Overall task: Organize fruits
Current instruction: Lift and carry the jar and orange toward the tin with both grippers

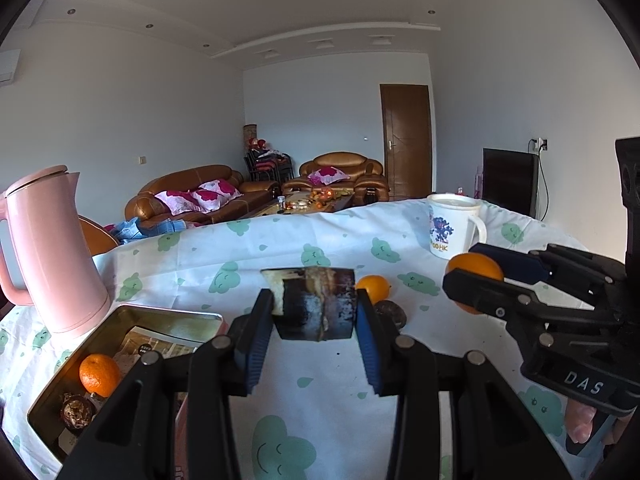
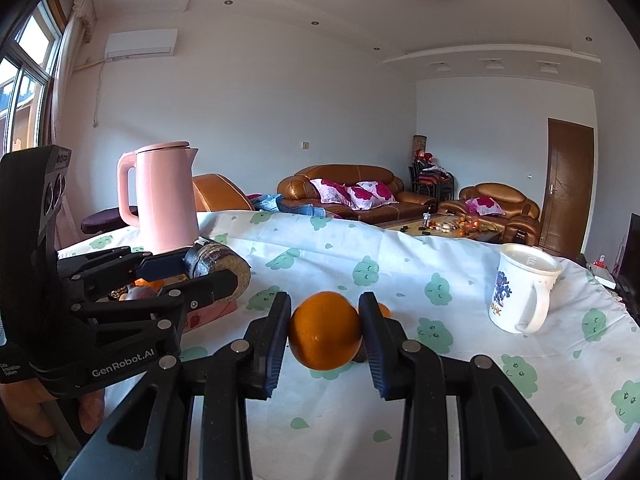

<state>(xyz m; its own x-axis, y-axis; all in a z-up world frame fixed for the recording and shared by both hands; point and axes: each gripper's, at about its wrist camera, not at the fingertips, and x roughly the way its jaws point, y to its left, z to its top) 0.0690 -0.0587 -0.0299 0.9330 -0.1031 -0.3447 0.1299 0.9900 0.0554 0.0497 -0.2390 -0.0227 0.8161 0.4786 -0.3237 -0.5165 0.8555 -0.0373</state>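
White walls, brown leather sofas (image 2: pixel 352 192) with pink floral cushions, wooden door (image 1: pixel 406 140), daylit window (image 2: pixel 24 92), wall air conditioner (image 2: pixel 141 43)

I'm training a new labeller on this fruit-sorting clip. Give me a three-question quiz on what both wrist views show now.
1. True or false: the left gripper is empty.
2. What does the right gripper hold? A) mug B) orange C) kettle
3. Fill in: the tin already holds an orange and a dark ____ fruit.

Key:
1. False; it is shut on a dark cane piece.
2. B; the orange sits between its pads.
3. Round; the tin's orange lies beside the dark fruit.
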